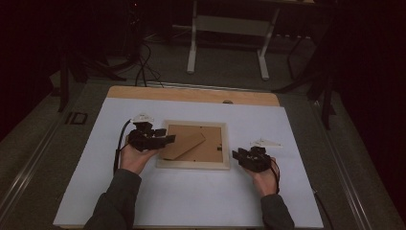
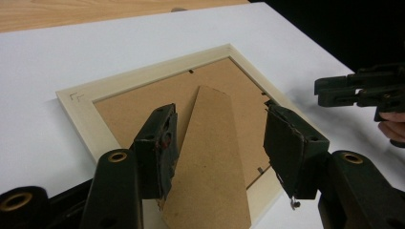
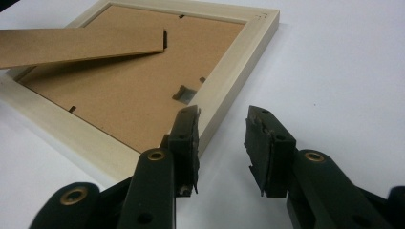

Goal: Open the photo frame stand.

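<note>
Left tongs are gaping around the fibreboard stand of the pale wooden frame; right tongs are hovering part-open, empty.

frame corner: small pencil marks (like two angular strokes, no clear letters)
floor mat: dark sign that looks like "ID" (blurred, not certain)
frame back: no print
white sheet: no text
</note>
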The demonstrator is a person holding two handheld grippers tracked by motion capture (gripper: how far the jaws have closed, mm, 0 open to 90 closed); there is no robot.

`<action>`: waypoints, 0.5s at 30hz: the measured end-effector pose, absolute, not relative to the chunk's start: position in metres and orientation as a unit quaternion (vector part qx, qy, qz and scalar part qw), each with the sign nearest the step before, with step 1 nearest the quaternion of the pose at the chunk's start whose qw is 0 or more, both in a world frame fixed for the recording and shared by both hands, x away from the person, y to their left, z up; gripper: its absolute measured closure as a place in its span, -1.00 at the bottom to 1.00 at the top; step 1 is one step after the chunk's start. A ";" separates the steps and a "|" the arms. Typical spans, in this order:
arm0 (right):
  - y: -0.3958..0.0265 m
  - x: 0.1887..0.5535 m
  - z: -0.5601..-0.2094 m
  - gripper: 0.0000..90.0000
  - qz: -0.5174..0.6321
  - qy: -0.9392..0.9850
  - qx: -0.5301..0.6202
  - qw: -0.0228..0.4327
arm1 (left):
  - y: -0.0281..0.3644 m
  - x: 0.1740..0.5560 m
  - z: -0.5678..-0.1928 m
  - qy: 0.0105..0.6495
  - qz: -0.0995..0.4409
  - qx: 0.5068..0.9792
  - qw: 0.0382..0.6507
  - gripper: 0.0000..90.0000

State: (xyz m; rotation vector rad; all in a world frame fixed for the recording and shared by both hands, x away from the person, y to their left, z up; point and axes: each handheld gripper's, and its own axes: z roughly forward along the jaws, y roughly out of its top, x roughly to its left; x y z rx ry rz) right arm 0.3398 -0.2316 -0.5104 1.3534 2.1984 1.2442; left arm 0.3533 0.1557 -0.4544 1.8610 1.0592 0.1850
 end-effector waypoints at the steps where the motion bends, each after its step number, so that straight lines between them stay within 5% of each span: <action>1: -0.231 0.340 -0.510 0.43 0.430 0.760 0.468 0.137 | 0.154 0.354 -0.455 0.434 0.074 0.761 0.476 0.03; 15: -0.230 0.341 -0.511 0.42 0.431 0.761 0.466 0.134 | 0.145 0.363 -0.461 0.424 0.064 0.771 0.470 0.03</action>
